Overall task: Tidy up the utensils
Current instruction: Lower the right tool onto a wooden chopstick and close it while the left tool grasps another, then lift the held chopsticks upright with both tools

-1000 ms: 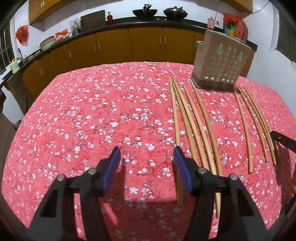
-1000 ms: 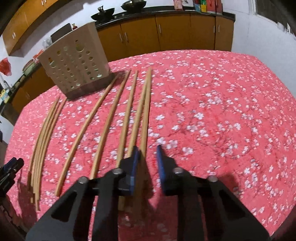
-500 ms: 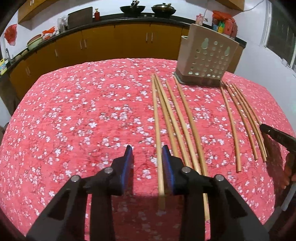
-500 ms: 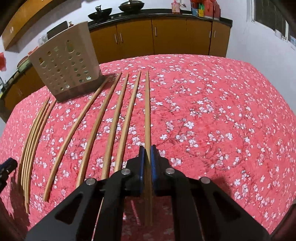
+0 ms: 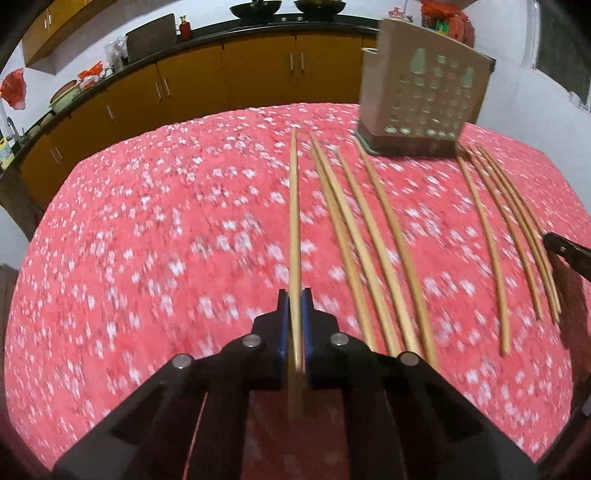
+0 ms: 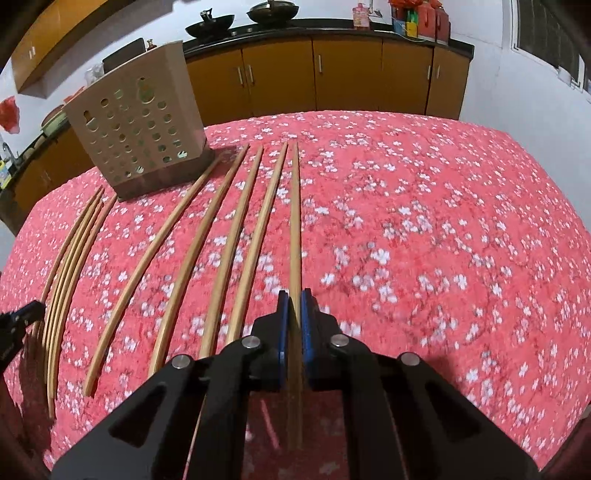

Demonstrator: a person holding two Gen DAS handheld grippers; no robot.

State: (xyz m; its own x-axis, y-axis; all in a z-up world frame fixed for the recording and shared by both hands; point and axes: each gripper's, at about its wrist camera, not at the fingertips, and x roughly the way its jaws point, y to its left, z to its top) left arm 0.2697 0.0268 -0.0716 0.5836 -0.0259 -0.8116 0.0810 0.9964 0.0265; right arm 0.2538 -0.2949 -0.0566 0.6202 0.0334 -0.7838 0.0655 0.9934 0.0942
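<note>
Several long wooden chopsticks lie side by side on a red flowered tablecloth [image 5: 147, 240]. My left gripper [image 5: 294, 295] is shut on one chopstick [image 5: 293, 221], the leftmost of its group, which points away from me. My right gripper [image 6: 294, 295] is shut on another chopstick [image 6: 294, 221], the rightmost of its group. A beige perforated utensil holder [image 5: 421, 99] stands upright at the far side of the table; it also shows in the right wrist view [image 6: 136, 125].
More loose chopsticks lie to the right of my left gripper [image 5: 376, 240] and further right [image 5: 517, 229], and left of my right gripper [image 6: 207, 240]. Kitchen cabinets [image 6: 332, 74] and woks [image 6: 273, 11] stand behind the table.
Both grippers have closed: the left went from wide open to shut on a chopstick, the right from slightly open to shut on its chopstick. The left view is blurred by motion.
</note>
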